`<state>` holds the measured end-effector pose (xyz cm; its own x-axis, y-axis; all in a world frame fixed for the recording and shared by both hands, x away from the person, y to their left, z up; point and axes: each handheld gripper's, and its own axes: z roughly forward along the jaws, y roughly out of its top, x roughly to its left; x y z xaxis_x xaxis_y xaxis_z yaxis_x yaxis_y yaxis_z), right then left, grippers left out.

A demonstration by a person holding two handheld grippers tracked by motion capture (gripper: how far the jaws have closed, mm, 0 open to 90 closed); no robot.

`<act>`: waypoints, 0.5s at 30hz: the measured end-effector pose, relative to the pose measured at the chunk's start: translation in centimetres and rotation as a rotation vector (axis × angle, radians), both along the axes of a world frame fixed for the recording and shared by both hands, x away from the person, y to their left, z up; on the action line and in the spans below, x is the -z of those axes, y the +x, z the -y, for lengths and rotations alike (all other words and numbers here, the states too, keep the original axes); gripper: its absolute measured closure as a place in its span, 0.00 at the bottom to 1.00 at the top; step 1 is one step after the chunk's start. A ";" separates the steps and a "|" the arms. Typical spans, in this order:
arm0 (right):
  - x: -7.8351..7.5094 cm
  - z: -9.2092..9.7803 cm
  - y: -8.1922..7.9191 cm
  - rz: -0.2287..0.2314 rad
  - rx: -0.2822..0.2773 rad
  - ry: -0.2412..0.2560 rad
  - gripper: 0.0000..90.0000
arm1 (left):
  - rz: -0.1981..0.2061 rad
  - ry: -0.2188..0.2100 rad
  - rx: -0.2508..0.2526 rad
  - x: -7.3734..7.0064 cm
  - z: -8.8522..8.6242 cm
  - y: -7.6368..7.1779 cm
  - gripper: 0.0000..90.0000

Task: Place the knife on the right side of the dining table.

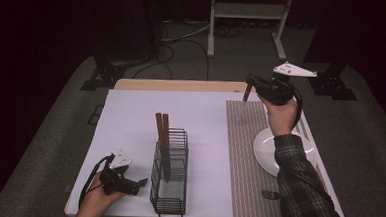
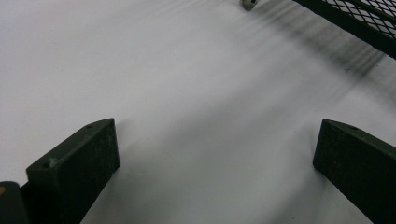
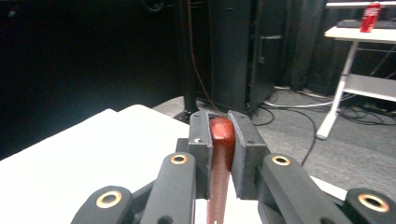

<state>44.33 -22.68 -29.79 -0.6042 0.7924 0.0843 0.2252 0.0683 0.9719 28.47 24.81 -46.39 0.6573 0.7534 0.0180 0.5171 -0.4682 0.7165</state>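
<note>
Right gripper (image 3: 223,140) clenched on red handle (image 3: 220,154), left gripper (image 2: 215,154) released; I keep handle vertical toward rack (image 1: 170,175), slow

Glossy reddish wooden handle (image 3: 221,154), matt black wire-mesh metal rack (image 1: 170,175), smooth white glossy plate (image 1: 266,150), ribbed woven placemat (image 1: 244,151).

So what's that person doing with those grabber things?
The person is handling cutlery. The right gripper is shut on a red-brown utensil handle, lifted above the striped placemat near the white plate. The left gripper rests open on the white table beside the black wire caddy, which holds two brown-handled utensils.
</note>
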 end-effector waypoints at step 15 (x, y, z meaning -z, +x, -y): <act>3.2 2.0 1.5 -0.037 0.095 0.005 0.88 | 0.000 0.000 0.000 0.0 0.0 0.0 0.00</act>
